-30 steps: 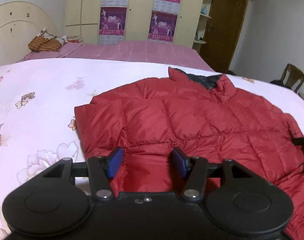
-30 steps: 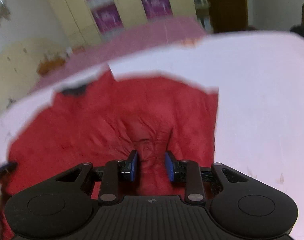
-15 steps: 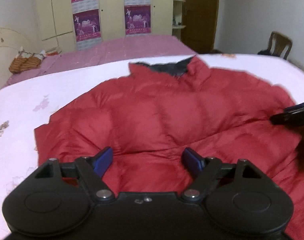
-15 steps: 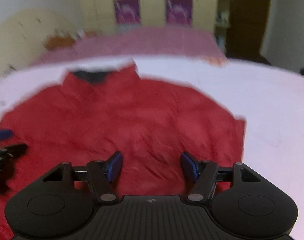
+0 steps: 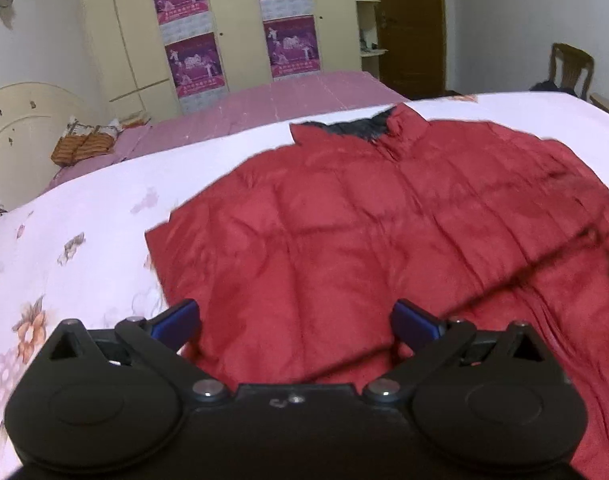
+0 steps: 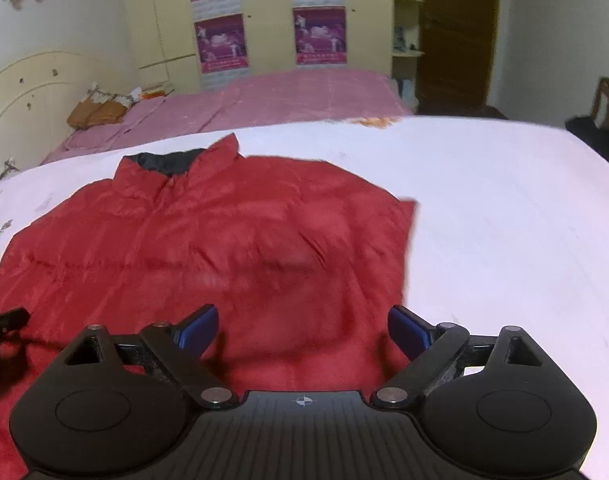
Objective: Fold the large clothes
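A red quilted puffer jacket (image 5: 364, 232) lies flat on the white floral bed sheet (image 5: 84, 216), its dark-lined collar (image 5: 352, 126) at the far end. It also shows in the right wrist view (image 6: 232, 248). My left gripper (image 5: 296, 318) is open and empty, hovering over the jacket's near left part. My right gripper (image 6: 302, 326) is open and empty over the jacket's near right part. The left gripper's tip (image 6: 0, 322) shows at the left edge of the right wrist view.
A second bed with a pink cover (image 5: 288, 96) stands behind, with a wicker basket (image 5: 82, 146) on it. Cream wardrobes with purple posters (image 5: 192, 60) line the back wall. A brown door (image 5: 408, 24) and a wooden chair (image 5: 570, 66) are at the right.
Both grippers have opened wide and pulled back from the jacket, which now lies spread flat. The right gripper let go of the red fabric it pinched a second ago.
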`<state>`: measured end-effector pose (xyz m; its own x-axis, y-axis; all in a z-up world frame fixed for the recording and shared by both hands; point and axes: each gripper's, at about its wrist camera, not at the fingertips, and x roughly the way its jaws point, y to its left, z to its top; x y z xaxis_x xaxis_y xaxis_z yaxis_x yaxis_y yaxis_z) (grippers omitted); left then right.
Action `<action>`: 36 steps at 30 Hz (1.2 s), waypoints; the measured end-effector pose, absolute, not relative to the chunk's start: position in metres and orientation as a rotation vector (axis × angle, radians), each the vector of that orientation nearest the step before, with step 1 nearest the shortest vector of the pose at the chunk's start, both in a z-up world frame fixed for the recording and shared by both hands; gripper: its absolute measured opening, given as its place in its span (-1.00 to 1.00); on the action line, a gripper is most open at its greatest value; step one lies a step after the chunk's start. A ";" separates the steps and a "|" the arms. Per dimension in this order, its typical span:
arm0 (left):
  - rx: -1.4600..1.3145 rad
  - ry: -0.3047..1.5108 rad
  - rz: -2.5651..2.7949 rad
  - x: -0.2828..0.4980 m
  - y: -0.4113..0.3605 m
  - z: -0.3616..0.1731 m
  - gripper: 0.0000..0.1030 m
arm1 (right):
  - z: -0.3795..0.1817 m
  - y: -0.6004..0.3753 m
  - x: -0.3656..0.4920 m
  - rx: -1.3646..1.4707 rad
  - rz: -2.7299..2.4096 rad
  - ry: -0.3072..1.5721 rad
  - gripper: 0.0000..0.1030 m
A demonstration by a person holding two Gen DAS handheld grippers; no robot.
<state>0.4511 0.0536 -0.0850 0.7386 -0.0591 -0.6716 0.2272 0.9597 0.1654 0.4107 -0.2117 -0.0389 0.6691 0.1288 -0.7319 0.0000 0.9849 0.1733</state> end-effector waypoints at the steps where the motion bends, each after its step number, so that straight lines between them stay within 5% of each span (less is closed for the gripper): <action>1: 0.254 0.724 -0.168 0.445 0.054 -0.085 0.97 | -0.037 -0.218 0.399 0.181 0.060 0.839 0.76; 13: 0.295 0.706 -0.191 0.382 0.055 -0.071 0.84 | -0.016 -0.249 0.298 0.321 -0.002 0.818 0.75; 17: 0.253 0.715 -0.151 0.352 0.065 -0.067 0.78 | -0.018 -0.259 0.281 0.332 0.035 0.827 0.44; 28: 0.048 0.773 -0.089 0.260 0.111 -0.067 0.56 | -0.016 -0.309 0.208 0.374 0.114 0.824 0.43; 31: -0.017 0.791 -0.094 0.242 0.124 -0.069 0.52 | -0.023 -0.320 0.190 0.407 0.141 0.850 0.18; 36: -0.111 0.817 -0.128 0.221 0.136 -0.073 0.44 | -0.034 -0.337 0.163 0.461 0.164 0.873 0.17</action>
<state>0.2207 0.1361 -0.0735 0.6775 -0.1567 -0.7186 0.0715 0.9865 -0.1476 0.1633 -0.3372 -0.0337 0.6373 0.3225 -0.6999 0.0473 0.8901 0.4532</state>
